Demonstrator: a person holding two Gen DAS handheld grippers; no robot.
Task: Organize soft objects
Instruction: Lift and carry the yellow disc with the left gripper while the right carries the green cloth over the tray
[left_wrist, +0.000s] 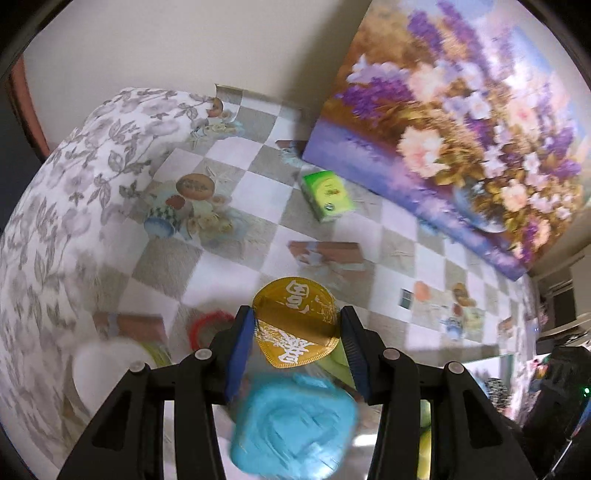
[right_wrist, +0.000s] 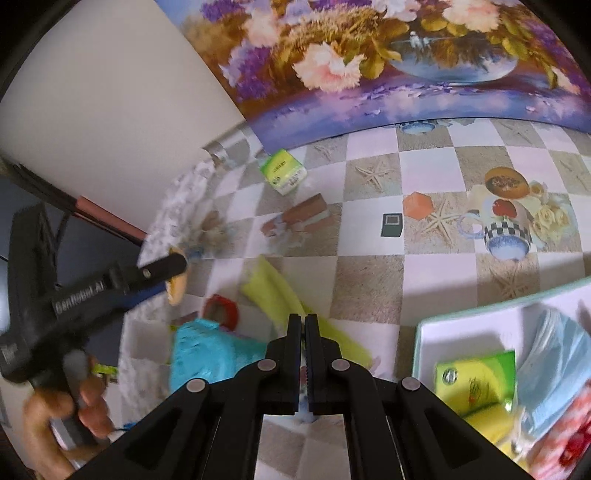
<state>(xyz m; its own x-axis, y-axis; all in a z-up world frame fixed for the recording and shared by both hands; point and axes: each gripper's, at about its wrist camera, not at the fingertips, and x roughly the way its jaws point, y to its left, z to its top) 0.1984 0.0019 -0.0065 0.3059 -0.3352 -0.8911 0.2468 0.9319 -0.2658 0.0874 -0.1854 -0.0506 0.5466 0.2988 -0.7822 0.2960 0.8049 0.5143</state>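
A big flower painting (left_wrist: 461, 122) leans against the wall at the far edge of the worktop (left_wrist: 243, 236), well ahead of both pairs of tongs. The worktop wears a checkered cloth printed with cups and starfish.

To the right of the right tongs (right_wrist: 304, 325) sits a white box (right_wrist: 476, 317) with a pale green rim, holding a blue folded cloth (right_wrist: 554, 369), a green tissue pack (right_wrist: 476, 384) and something pink that is too blurred to name.

Just below the left tongs (left_wrist: 297, 325) lies a blue soft lump (left_wrist: 295, 424), blurred; from the right wrist it lies just left of the right tongs. A yellow cloth (right_wrist: 280, 295) stretches away in front of the right tongs, and a red ring (right_wrist: 221, 310) lies beside it.

A second green tissue pack (left_wrist: 327, 195) rests far ahead of the left tongs, close to the painting.

The left tongs stand partly open, their blue pads pressed on either side of a gold foil-topped cup (left_wrist: 295, 321), which they hold up off the worktop. The right tongs are closed tight, fingers nearly touching, with nothing between them.
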